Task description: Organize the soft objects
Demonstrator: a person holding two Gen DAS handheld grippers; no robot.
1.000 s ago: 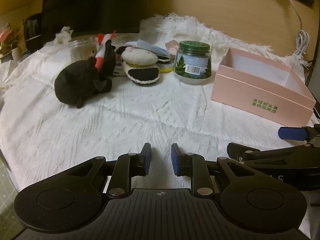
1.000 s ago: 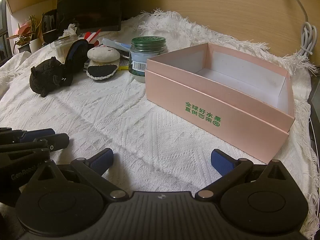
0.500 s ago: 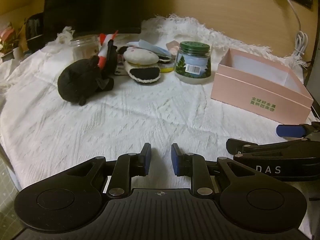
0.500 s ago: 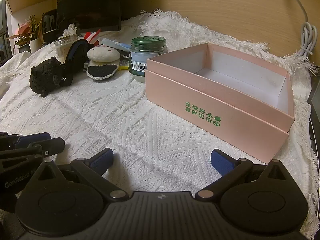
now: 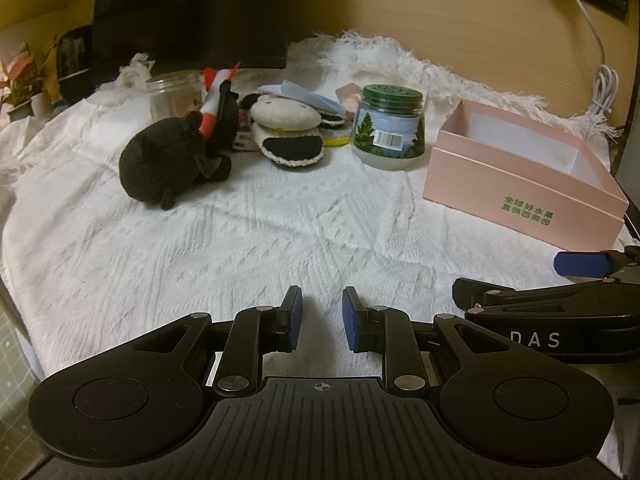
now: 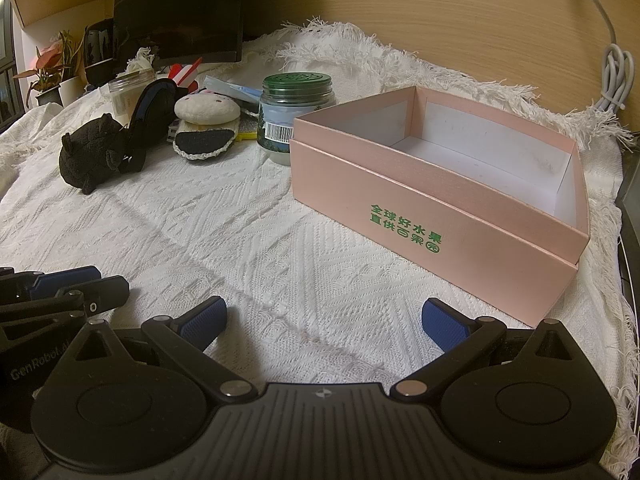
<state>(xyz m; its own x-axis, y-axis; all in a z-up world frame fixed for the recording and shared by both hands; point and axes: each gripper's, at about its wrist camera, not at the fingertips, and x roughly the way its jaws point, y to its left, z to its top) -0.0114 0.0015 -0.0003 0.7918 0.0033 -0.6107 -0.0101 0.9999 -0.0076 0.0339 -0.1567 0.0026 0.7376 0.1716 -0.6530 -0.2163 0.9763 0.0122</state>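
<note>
We see the black plush toy (image 5: 176, 160) at eleven o'clock from our left gripper (image 5: 321, 318), fingers narrow and empty; our right gripper (image 6: 323, 320), wide, faces the pink box (image 6: 436, 216).

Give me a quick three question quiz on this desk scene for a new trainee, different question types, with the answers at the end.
1. True or false: the pink box already holds a soft toy.
2. Which stands closest to the pink box: A the black plush toy, B the green-lidded jar, C the potted plant?
3. Fill in: the right gripper has its jaws ____.

Key: 1 false; 2 B; 3 open.
</note>
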